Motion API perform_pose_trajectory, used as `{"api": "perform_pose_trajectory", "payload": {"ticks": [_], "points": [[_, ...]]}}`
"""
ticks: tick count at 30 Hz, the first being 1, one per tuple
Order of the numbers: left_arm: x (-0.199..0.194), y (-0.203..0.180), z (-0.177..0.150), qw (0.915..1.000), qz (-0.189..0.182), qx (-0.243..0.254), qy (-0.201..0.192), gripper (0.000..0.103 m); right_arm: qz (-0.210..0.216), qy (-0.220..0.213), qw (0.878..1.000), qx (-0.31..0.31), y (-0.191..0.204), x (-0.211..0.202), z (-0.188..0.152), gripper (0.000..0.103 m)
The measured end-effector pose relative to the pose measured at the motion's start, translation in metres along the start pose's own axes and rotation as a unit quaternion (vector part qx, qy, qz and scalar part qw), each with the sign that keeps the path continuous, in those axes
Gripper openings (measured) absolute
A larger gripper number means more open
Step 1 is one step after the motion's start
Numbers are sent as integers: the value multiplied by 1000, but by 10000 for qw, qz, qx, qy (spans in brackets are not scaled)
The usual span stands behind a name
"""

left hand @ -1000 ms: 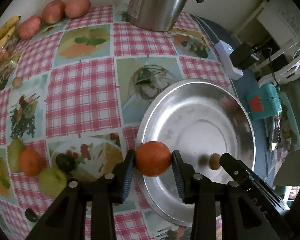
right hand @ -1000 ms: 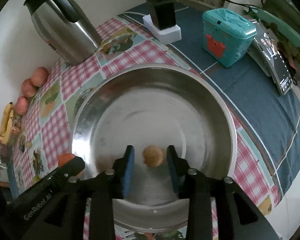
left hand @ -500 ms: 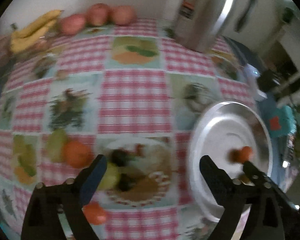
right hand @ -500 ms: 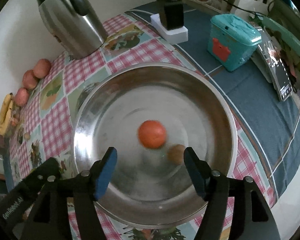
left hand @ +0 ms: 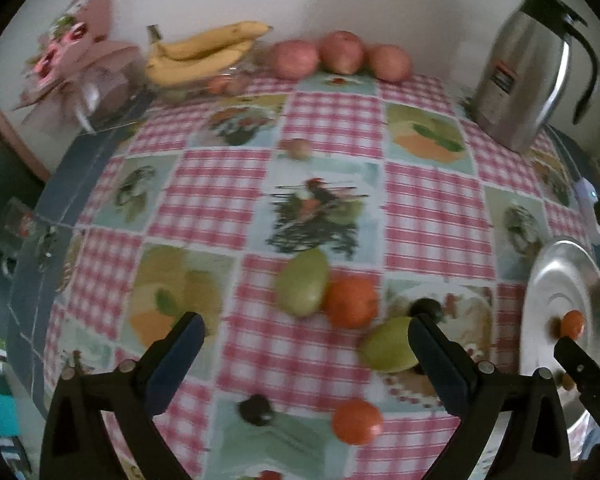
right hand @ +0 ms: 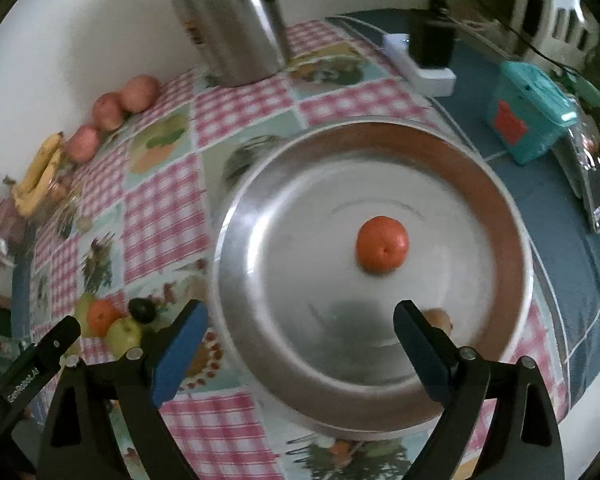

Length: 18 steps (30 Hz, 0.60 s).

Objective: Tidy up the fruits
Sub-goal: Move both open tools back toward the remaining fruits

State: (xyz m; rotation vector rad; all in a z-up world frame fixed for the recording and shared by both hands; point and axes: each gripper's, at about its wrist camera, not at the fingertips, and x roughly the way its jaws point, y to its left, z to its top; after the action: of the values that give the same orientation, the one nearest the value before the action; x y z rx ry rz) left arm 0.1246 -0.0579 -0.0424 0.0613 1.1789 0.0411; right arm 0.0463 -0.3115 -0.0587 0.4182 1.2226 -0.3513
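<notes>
My left gripper (left hand: pixel 306 336) is open and empty above the checked tablecloth. Ahead of it lie a green pear (left hand: pixel 302 282), an orange (left hand: pixel 351 301), a green apple (left hand: pixel 388 350), a dark fruit (left hand: pixel 425 307), a second orange (left hand: pixel 357 421) and another dark fruit (left hand: pixel 256 409). My right gripper (right hand: pixel 300 322) is open and empty over the steel bowl (right hand: pixel 260 200). In the bowl lie an orange (right hand: pixel 381 249) and a small brown fruit (right hand: pixel 439 318), partly hidden by my right finger. The bowl also shows in the left wrist view (left hand: pixel 548 276).
A steel kettle (left hand: pixel 524 80) stands at the back right. Bananas (left hand: pixel 200 56) and three red apples (left hand: pixel 340 56) line the wall. A small brown fruit (left hand: pixel 298 148) lies mid-table. A teal box (right hand: pixel 528 116), power strip (right hand: pixel 420 60) and phone (right hand: pixel 596 188) sit beyond the bowl.
Both grippers opened and let go their fruit into the bowl. The left gripper swung left toward the loose fruit. The right gripper drew back and turned left; the orange rolled in the bowl.
</notes>
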Motion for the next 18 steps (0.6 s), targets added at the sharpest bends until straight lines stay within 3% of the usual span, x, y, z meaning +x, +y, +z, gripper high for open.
{"api": "perform_pose_trajectory", "payload": {"ticks": [6, 9, 18], "points": [[-2, 30, -15, 9995, 115, -258, -123, 103, 48, -24, 9992, -393, 28, 1, -10, 94], [3, 40, -21, 9995, 179, -243, 14, 103, 130, -43, 9984, -544, 40, 1, -15, 94], [-1, 68, -26, 9971, -203, -736, 45, 103, 211, -49, 9950, -979, 81, 1, -39, 94]]}}
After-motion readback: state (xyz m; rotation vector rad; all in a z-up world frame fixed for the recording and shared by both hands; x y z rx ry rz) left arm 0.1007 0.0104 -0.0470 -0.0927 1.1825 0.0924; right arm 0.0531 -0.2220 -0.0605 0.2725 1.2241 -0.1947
